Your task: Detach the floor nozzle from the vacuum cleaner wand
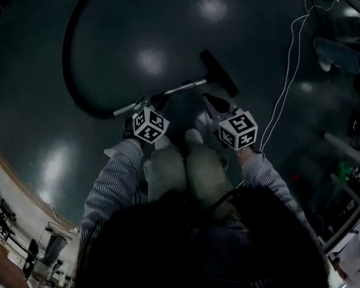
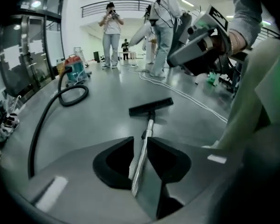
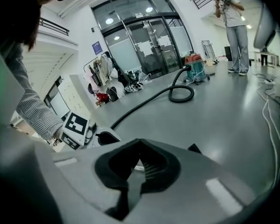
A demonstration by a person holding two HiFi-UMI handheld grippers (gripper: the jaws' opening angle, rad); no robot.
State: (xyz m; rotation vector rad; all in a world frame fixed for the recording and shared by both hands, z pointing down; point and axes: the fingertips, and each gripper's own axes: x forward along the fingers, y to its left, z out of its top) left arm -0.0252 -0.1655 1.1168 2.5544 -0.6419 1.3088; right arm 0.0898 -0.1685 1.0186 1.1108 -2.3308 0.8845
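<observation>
The slim silver metal wand (image 2: 150,127) lay on the floor (image 2: 98,113) between my left gripper's (image 2: 140,146) parted jaws, with the flat black floor nozzle (image 2: 150,106) beyond. My right gripper (image 3: 140,143) was closed and empty. I judged the tube rigid and slick, best gripped near the joint.

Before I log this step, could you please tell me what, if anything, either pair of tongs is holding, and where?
Nothing is held: the left tongs stand open around the wand, unclamped; the right tongs are shut empty.

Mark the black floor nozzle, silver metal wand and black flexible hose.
black floor nozzle (image 2: 150,106): left gripper view, bar's middle.
silver metal wand (image 2: 149,125): left gripper view, tube near nozzle.
black flexible hose (image 1: 66,50): head view, curve's left.
</observation>
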